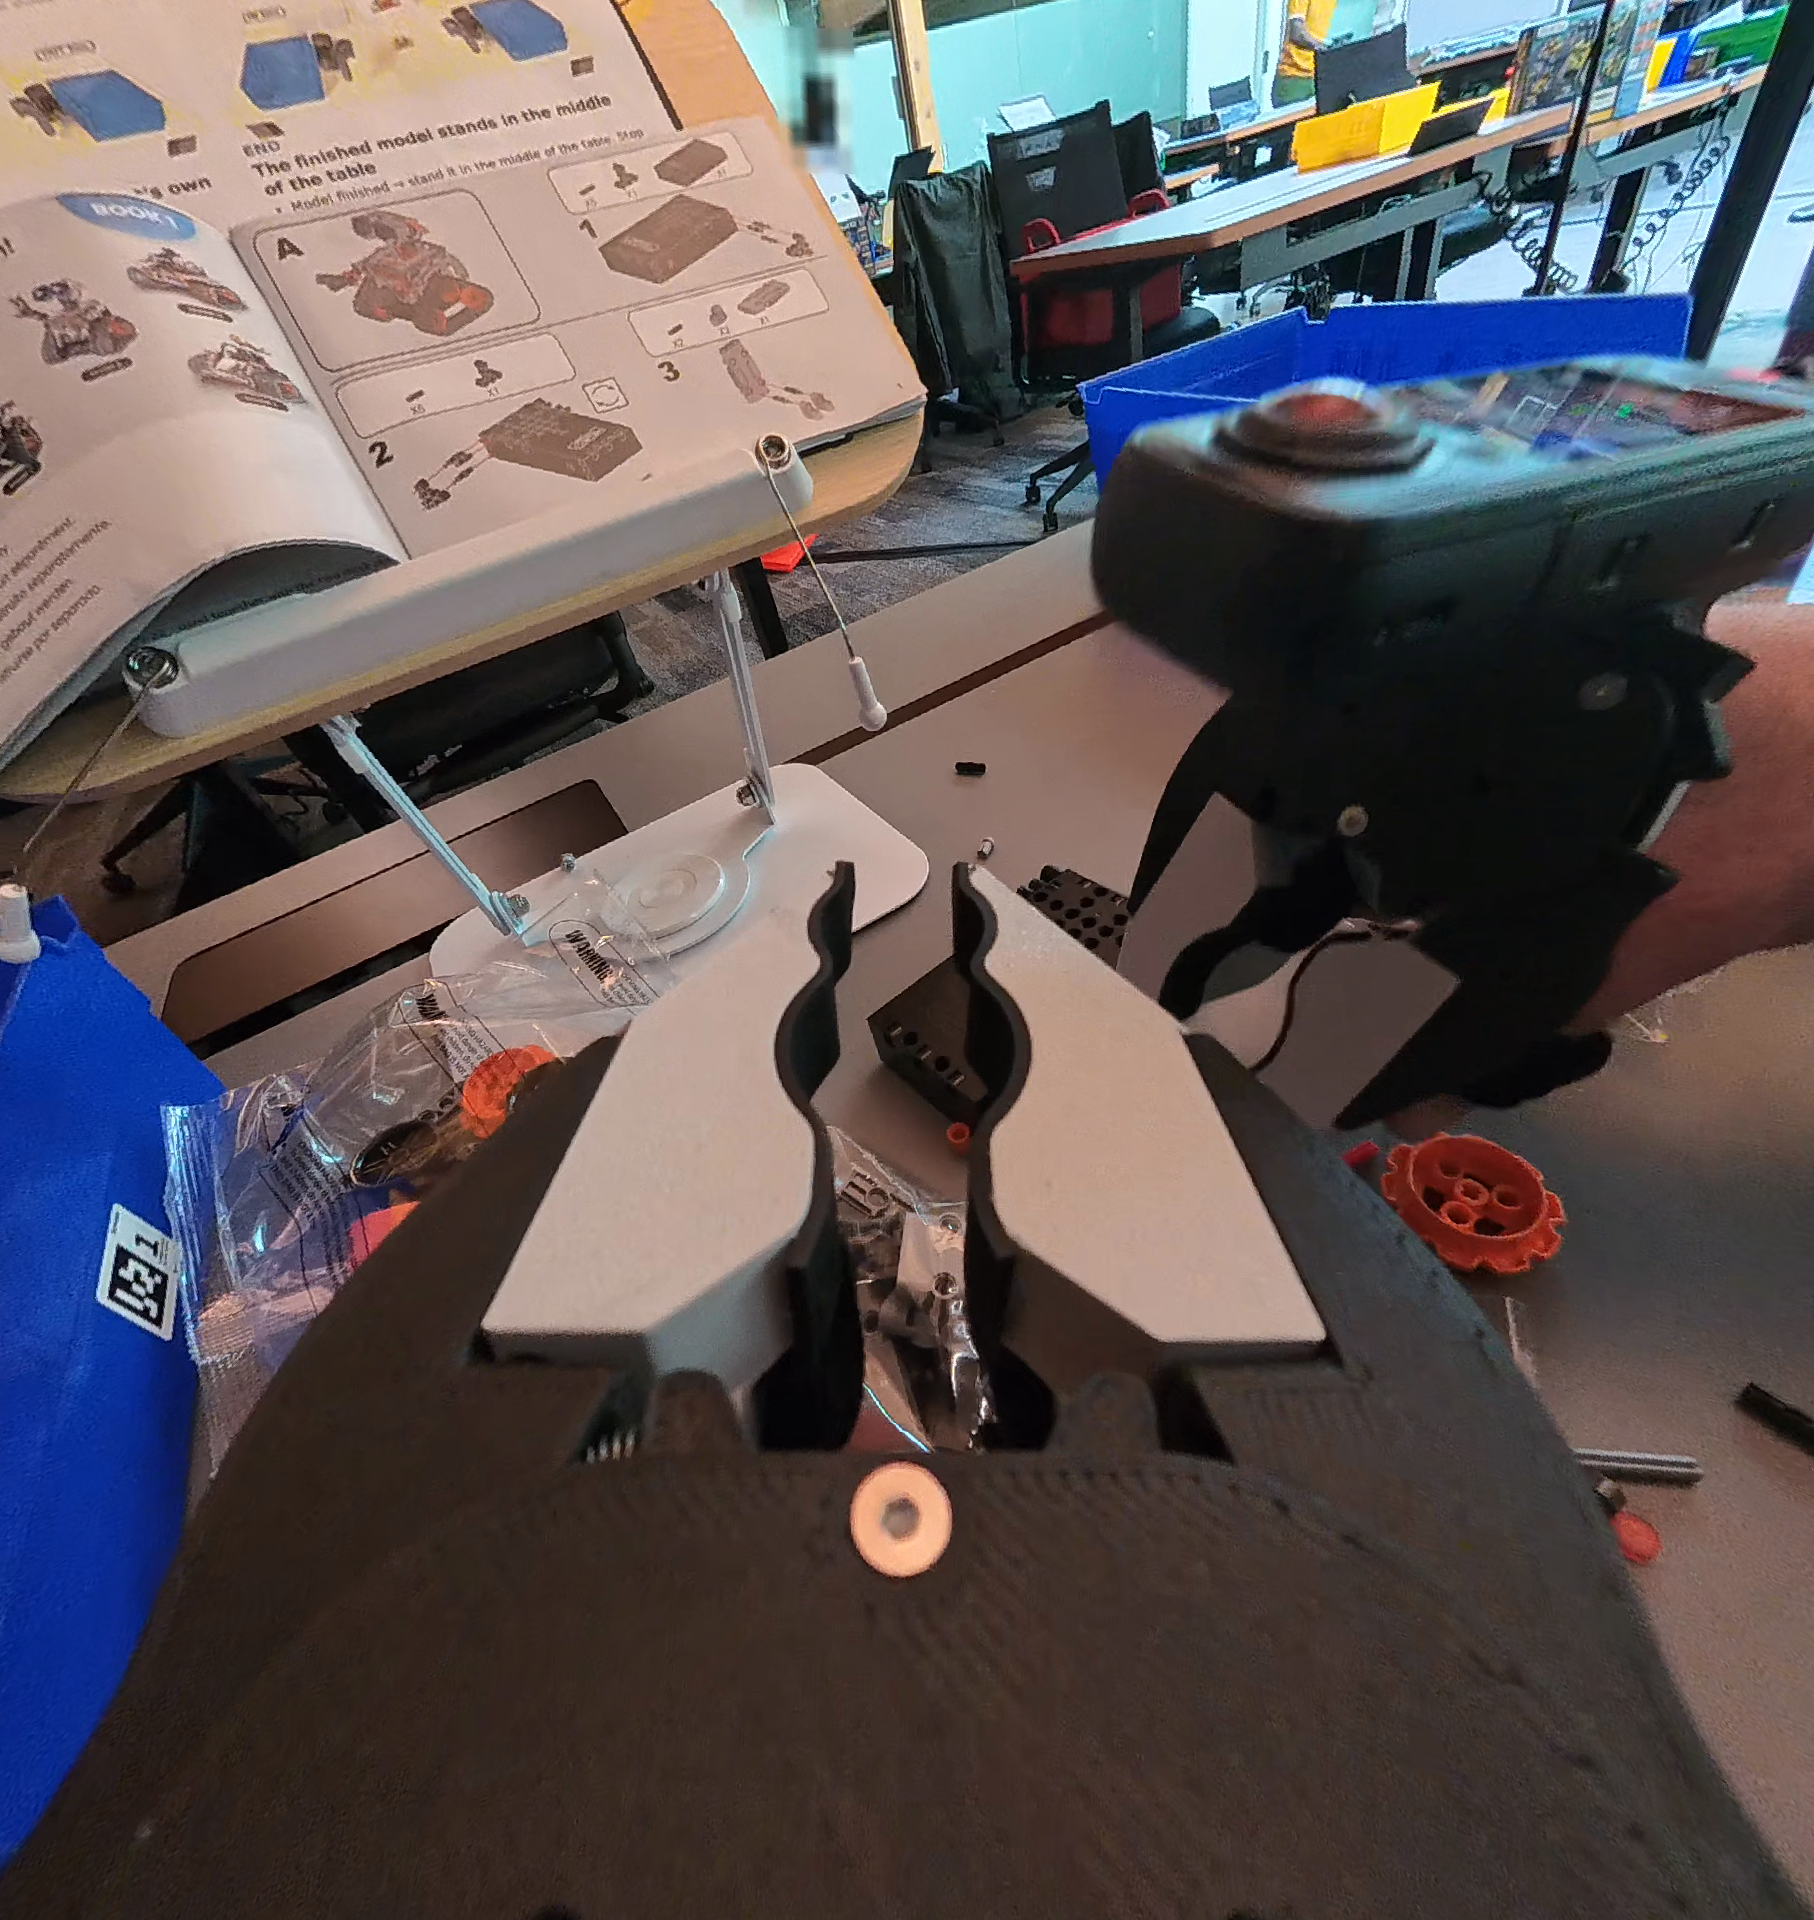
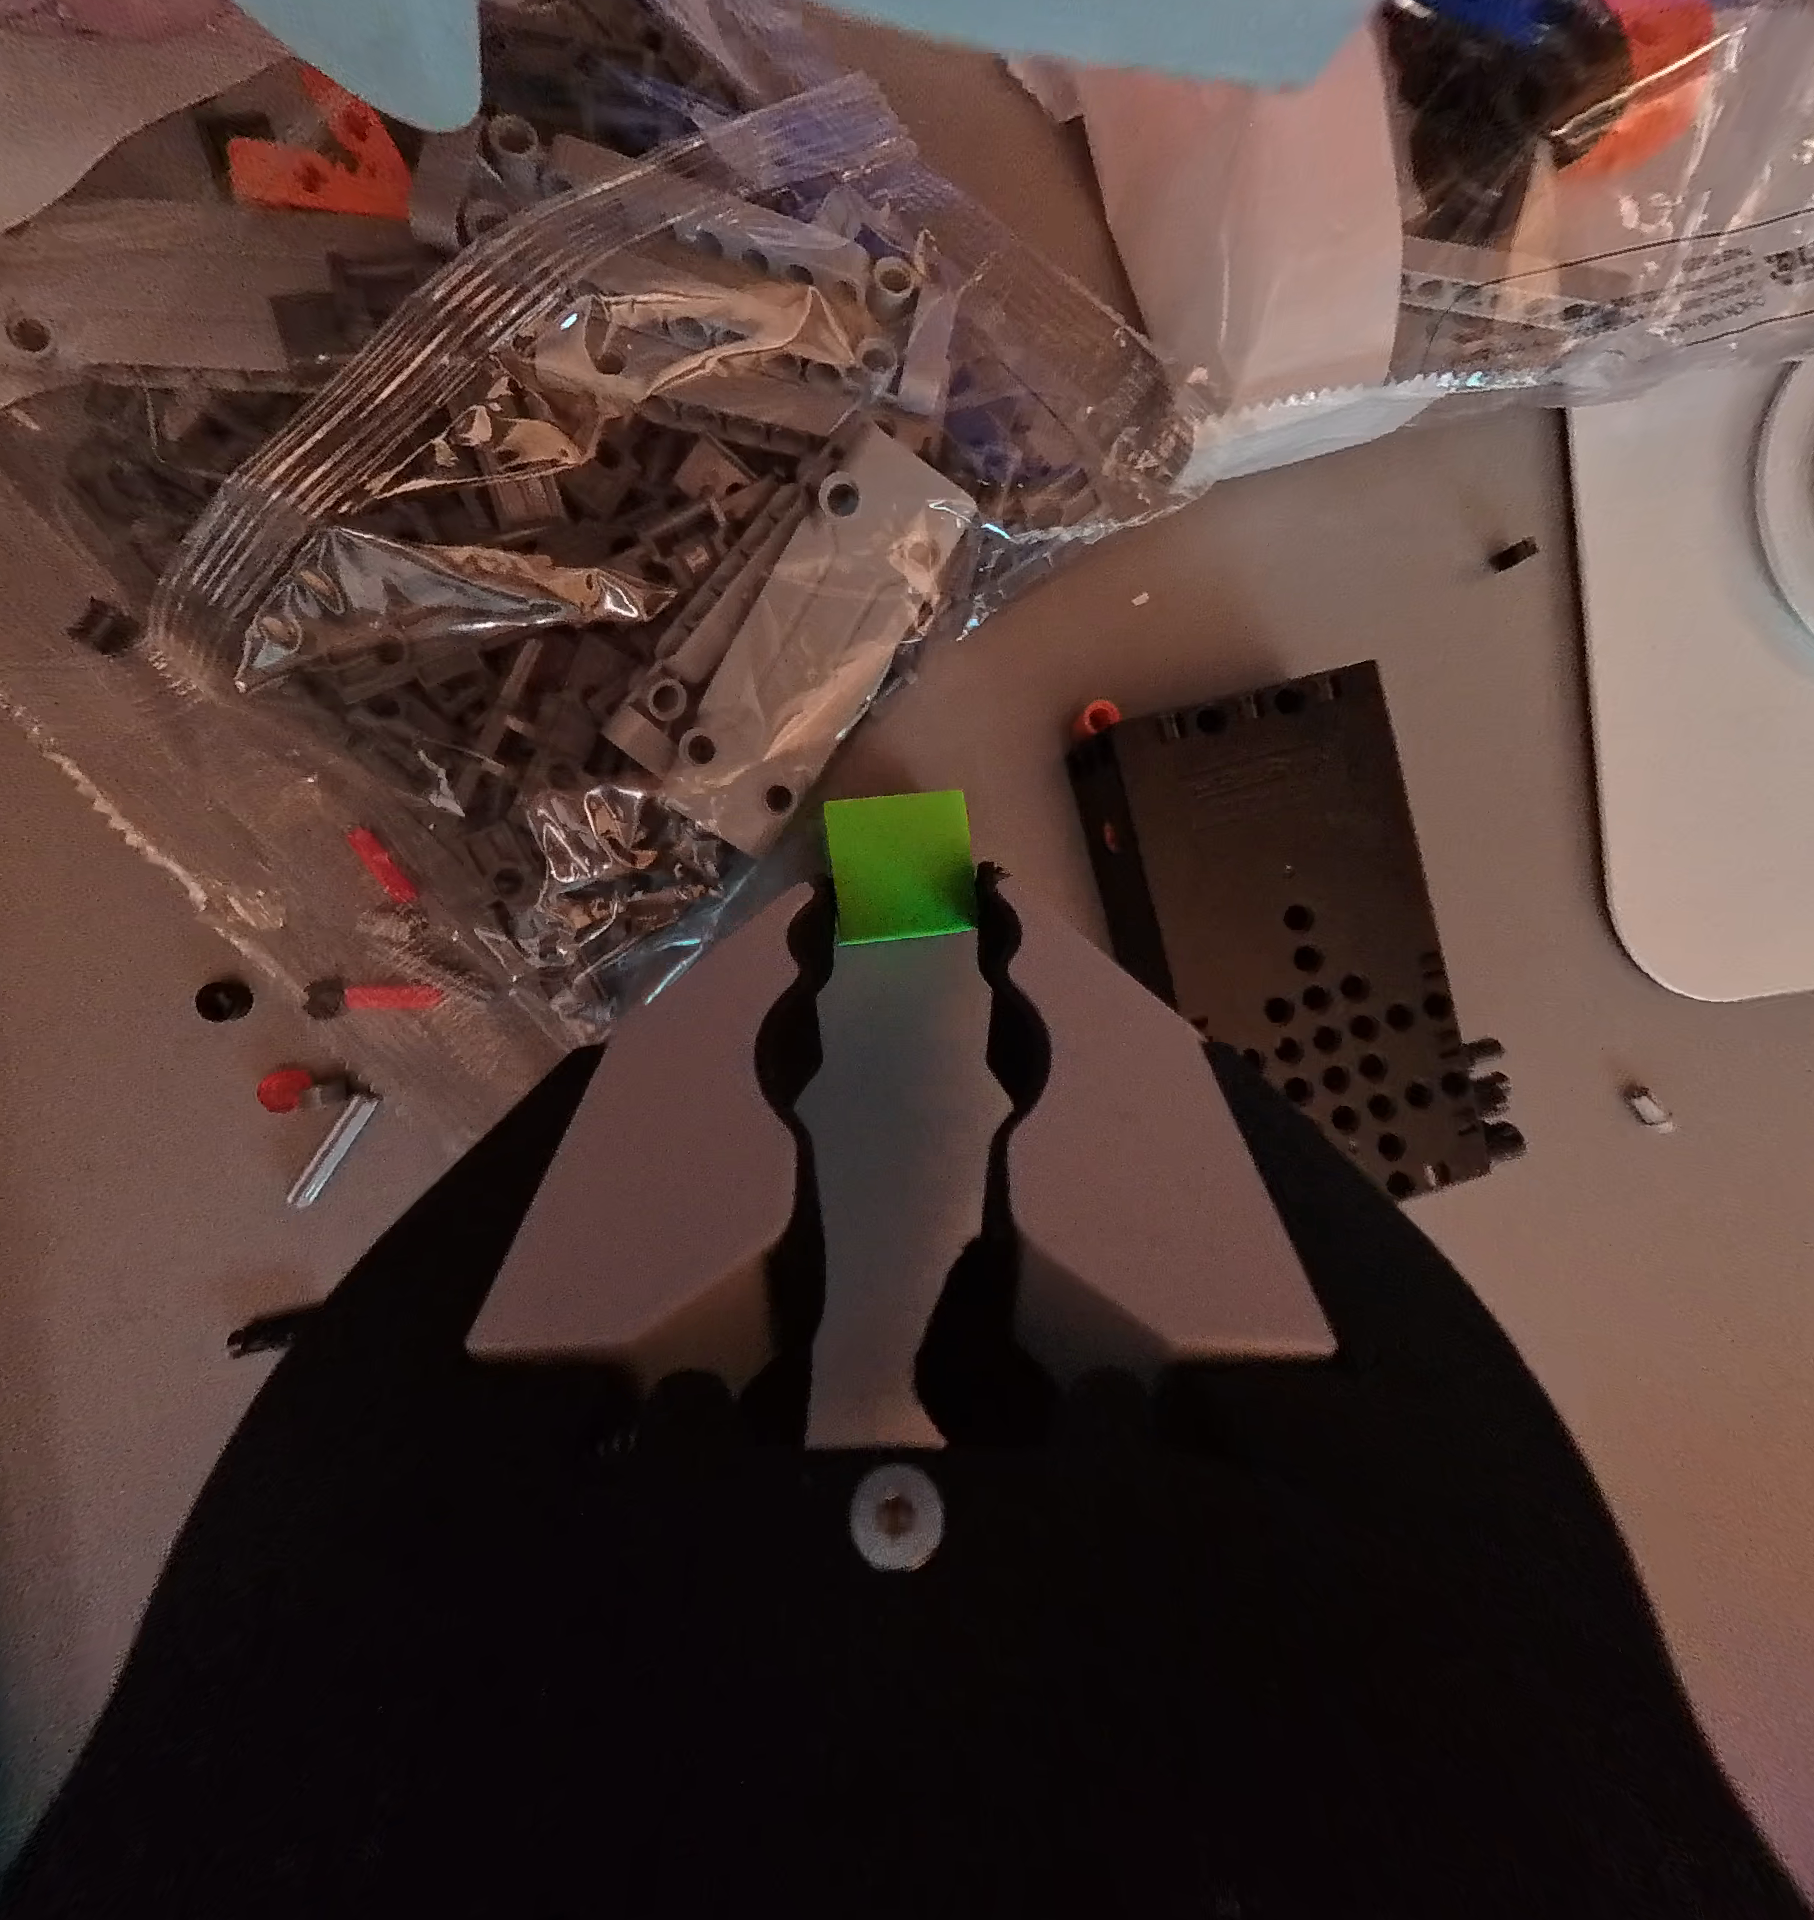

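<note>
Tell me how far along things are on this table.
Done: a black box lies out with an orange peg at its corner, and loose pins lie around it. In hand: a green block sits between the tips of the right tongs, grip unclear; the left tongs are open and empty. Left: the parts bag looks full, and the manual stands open.

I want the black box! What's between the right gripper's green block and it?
Nothing: in the right wrist view, bare table separates the green block from the black box.
</note>
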`<state>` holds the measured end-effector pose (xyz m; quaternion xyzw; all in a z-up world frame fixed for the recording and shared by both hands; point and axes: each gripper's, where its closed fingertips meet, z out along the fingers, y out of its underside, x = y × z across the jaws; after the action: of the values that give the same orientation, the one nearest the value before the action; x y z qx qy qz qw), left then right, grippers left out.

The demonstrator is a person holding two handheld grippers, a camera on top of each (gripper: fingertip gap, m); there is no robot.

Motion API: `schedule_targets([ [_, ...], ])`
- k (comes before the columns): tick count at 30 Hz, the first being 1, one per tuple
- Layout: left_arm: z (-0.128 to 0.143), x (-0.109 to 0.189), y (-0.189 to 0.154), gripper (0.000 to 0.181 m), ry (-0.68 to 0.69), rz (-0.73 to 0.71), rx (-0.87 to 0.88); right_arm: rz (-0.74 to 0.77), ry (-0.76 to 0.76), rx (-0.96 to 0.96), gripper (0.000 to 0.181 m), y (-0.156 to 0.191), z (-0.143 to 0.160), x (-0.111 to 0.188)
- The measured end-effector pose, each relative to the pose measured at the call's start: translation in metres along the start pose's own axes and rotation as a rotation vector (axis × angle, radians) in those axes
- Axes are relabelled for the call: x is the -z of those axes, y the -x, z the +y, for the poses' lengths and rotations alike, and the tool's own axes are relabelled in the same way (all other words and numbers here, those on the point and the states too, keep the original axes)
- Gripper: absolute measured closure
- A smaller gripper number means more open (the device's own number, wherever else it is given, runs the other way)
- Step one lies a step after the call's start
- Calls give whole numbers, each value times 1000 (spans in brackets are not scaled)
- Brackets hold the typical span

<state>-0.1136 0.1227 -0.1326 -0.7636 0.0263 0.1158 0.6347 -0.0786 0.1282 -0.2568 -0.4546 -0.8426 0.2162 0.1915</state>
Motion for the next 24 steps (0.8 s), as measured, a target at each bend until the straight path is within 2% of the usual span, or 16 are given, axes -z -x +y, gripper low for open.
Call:
schedule_targets([
  [3,-2,1,0,164,-8,-1,0,41,-37,-9,155,-9,-4,28],
  [7,-4,2,-1,164,-13,1,-2,149,-104,-58,155,-30,0,104],
  [10,-5,2,-3,164,-15,6,-5,263,-122,-111,156,-48,21,176],
  [14,-3,1,-4,164,-8,11,-8,427,-83,-197,155,-73,64,272],
  [17,-3,1,-4,164,-5,10,-8,511,-57,-273,155,-89,96,328],
  [20,-1,0,-3,165,1,11,-3,551,3,-346,155,-100,128,361],
  [24,3,-2,-3,165,14,13,-7,516,55,-421,155,-103,157,371],
])
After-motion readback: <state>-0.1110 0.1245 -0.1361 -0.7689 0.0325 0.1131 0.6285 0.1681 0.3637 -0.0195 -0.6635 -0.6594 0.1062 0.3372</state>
